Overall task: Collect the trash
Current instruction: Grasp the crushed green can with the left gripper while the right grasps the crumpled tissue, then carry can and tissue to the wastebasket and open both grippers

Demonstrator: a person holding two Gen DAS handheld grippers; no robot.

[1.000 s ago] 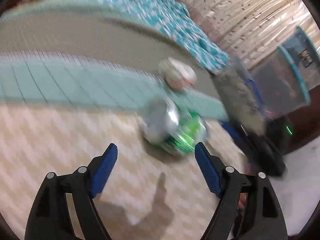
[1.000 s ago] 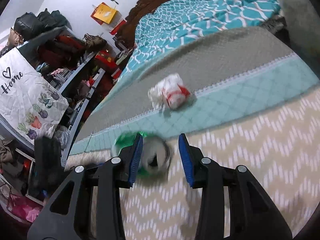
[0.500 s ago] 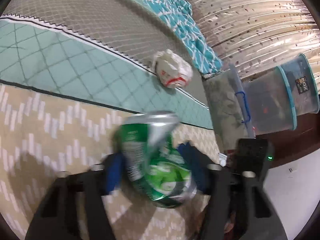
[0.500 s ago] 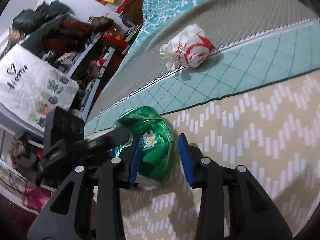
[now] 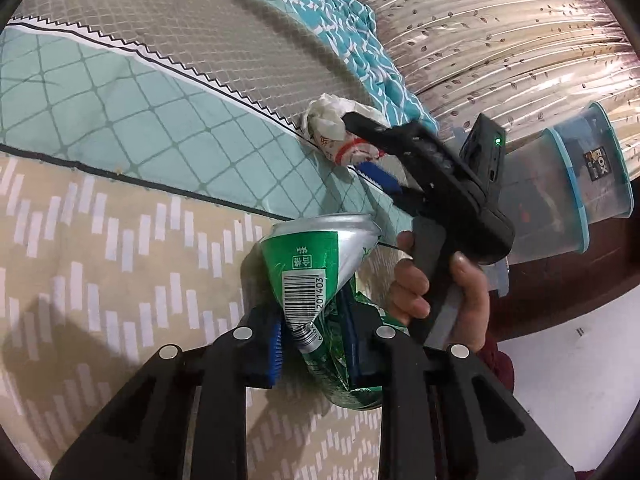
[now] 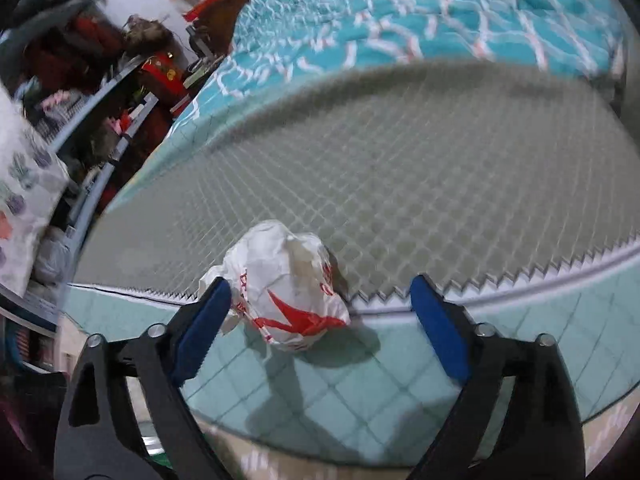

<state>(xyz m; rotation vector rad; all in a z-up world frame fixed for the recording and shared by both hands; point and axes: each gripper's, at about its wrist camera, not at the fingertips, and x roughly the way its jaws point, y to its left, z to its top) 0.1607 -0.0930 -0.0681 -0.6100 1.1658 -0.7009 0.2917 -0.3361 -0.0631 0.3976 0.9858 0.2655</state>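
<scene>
A crushed green drink can (image 5: 316, 256) stands between the blue pads of my left gripper (image 5: 314, 340), whose jaws are closing and pinch the can's dented lower part above the beige zigzag bedcover. A crumpled white wrapper with red print (image 6: 284, 284) lies on the seam between the grey and mint bands of the cover. My right gripper (image 6: 320, 320) reaches around it with its jaws opening; the left pad is close to the wrapper, the right pad well apart. In the left wrist view the right gripper (image 5: 360, 148) straddles the wrapper (image 5: 324, 124), held by a hand (image 5: 440, 288).
The bedcover (image 5: 120, 120) runs under both grippers, with a teal patterned quilt (image 6: 400, 32) beyond. Clear tubs with blue rims (image 5: 568, 192) stand against a curtain (image 5: 500, 32) off the bed's end. A cluttered shelf (image 6: 80, 60) flanks the other side.
My left gripper has closed on the can and squeezed it. My right gripper left the can, swung over to the wrapper and widened its jaws around it.
</scene>
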